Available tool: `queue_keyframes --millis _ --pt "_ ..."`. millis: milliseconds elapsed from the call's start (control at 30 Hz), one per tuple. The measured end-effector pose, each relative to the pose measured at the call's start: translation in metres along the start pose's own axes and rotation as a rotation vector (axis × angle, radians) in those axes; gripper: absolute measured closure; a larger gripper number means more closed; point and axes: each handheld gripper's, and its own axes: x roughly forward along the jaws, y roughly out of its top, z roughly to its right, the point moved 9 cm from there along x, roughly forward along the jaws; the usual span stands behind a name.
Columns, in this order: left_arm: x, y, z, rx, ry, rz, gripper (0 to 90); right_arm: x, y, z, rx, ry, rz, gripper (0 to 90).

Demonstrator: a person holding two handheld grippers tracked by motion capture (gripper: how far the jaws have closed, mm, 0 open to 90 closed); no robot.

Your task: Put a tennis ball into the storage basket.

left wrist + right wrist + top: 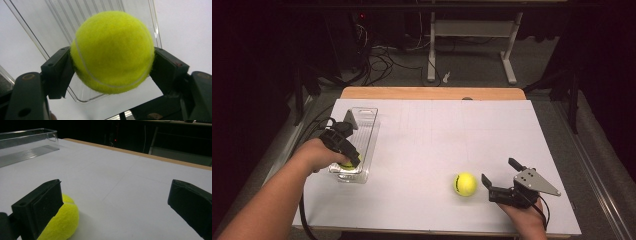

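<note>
A yellow tennis ball (112, 50) sits between the two black jaws of my left gripper (111, 56), and both pads touch its sides. In the high view this gripper (349, 161) points down into the near end of a clear plastic tray (364, 117) at the table's left, with the ball (346, 165) just showing under it. A second tennis ball (465, 184) lies on the white table surface at the front right. My right gripper (498, 170) stands open just to its right, with nothing between its jaws. In the right gripper view that ball (62, 222) lies beside the left jaw.
The clear tray (25, 142) is long and narrow, running from front to back. A white sheet (437, 130) covers the table, with a wooden edge (432, 93) at the back. Desk legs and cables stand on the floor beyond.
</note>
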Motion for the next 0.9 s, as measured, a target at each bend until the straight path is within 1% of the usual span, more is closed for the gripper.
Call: queue_keyframes --millis 67,200,433,767,900 --pt "-0.0037 0.0031 0.0018 -0.007 -0.014 0.016 14.8 -0.0001 0.0 0.0 0.0 0.001 0.0 0.4" --pt "-0.0088 0.0053 0.0034 -0.008 -0.011 0.028 6.9 0.0004 -0.0001 -0.0002 -0.001 0.002 -0.001 0.4" --pt "-0.0092 0.0033 0.0064 -0.002 -0.013 0.015 4.9 0.0003 0.0003 -0.0001 0.0 0.001 0.001 0.4" --pt "-0.0101 0.0026 0.007 -0.006 -0.02 0.009 2.9 0.0002 0.0003 0.0001 -0.002 0.0 0.001 0.4" --pt "-0.0105 0.0027 0.0068 -0.006 -0.018 0.014 0.7 0.0003 0.0003 -0.0001 -0.002 0.0 0.001 0.4"
